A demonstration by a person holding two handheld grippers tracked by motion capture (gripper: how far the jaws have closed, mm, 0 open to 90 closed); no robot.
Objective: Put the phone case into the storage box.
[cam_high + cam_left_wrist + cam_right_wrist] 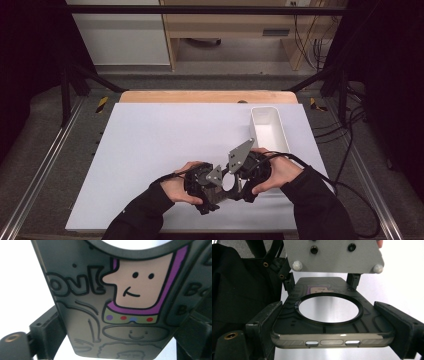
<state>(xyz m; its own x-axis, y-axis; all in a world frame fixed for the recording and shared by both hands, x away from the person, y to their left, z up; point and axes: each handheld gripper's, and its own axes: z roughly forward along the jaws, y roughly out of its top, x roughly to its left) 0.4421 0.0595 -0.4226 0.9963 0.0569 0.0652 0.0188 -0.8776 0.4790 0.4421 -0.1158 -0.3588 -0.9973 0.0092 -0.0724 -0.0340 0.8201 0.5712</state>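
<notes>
You hold the phone case (329, 322) flat between both claws, above the near middle of the tabletop (150, 150). The right claw (332, 327) pinches its long sides, and so does the left claw (110, 340), sharing its weight. Your hands hide it from above. The white bin (270, 131) sits far right.

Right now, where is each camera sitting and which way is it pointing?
High view: above the person's side, looking forward and down on the table; forearms, hands and both tongs, left and right, show.
Left gripper view: on the left tongs, facing the phone case close up; own jaws flank it.
Right gripper view: on the right tongs, looking along the phone case between its jaws toward the other tongs' grey plate.
Both gripper views share the case.
</notes>
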